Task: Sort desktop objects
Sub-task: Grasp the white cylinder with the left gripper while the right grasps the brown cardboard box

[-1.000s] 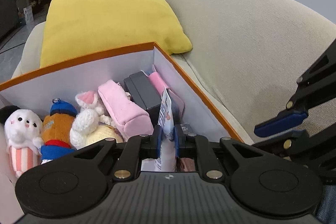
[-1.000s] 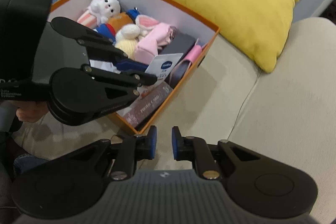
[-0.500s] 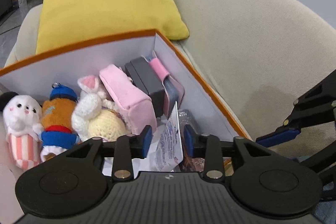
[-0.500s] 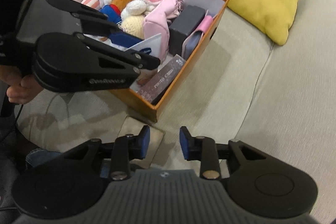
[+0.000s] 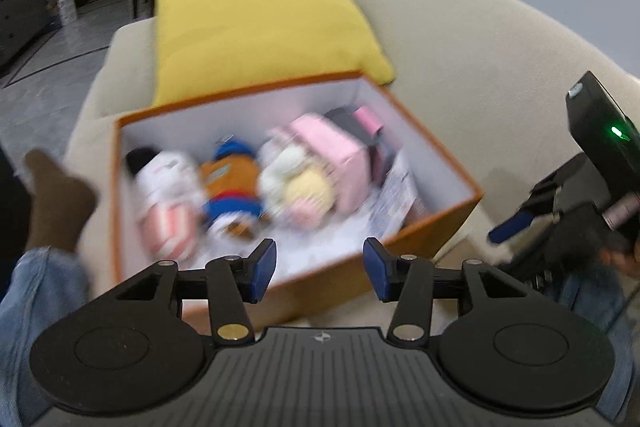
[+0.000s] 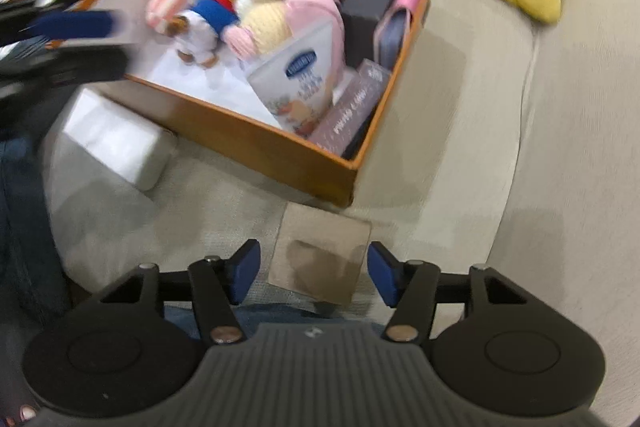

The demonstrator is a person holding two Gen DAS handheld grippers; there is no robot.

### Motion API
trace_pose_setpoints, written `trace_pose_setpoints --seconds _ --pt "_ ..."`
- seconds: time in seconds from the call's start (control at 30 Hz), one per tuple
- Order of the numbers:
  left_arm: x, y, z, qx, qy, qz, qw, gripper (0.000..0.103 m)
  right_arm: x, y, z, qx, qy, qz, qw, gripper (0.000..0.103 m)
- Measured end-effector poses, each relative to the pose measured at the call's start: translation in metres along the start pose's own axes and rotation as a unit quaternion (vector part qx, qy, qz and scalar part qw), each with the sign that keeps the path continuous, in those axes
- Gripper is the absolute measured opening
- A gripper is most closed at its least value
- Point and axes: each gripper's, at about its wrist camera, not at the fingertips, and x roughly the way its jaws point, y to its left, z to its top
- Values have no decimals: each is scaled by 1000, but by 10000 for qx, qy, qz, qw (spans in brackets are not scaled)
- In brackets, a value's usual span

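Nearest, right tongs (image 6: 314, 277), jaws opening and empty, point down at a flat tan card (image 6: 320, 255) lying between them on the sofa (image 6: 520, 187); beyond, left tongs (image 5: 316, 269), also opening and empty, face the orange box (image 6: 248, 143).

A beige sofa (image 6: 460, 155) carried everything. On its seat lay an orange box (image 6: 256, 143), a white pack (image 6: 116, 139) just beside the box's near wall, a tan card (image 6: 320, 251) at the box's corner, and a yellow cushion (image 5: 256, 27) behind the box.
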Motion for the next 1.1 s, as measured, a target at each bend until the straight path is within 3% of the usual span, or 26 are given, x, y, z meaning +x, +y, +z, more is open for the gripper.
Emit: trace_pose_setpoints --seconds 0.27,0.4,0.5,0.7,0.8,0.87,0.97,1.07,1.1 --pt "-6 51 -46 -619 445 421 9962 61 29 0 2 504 291 -183 9981 70" --pt "4 49 -63 318 599 385 9970 62 34 0 6 536 441 -190 9974 70" --pt "15 38 -73 1197 758 437 9889 62 38 2 7 493 526 -190 9972 69" --pt "32 19 -96 2565 1016 650 9590 62 45 3 9 458 643 -183 9967 66" --pt "39 8 -109 3152 1072 792 9396 63 49 2 11 513 674 -174 9963 66" --pt "44 1 -120 3590 1067 966 9222 63 52 1 12 565 715 -158 9957 64" --pt "52 -6 -133 4070 1040 1241 8990 63 54 -1 12 640 747 -129 9951 63" --pt "58 -9 -141 4268 1069 1298 8886 65 54 -1 12 644 750 -85 9951 63" --pt "59 -11 -144 4414 1039 1326 8814 65 54 -1 12 642 752 -67 9951 63"
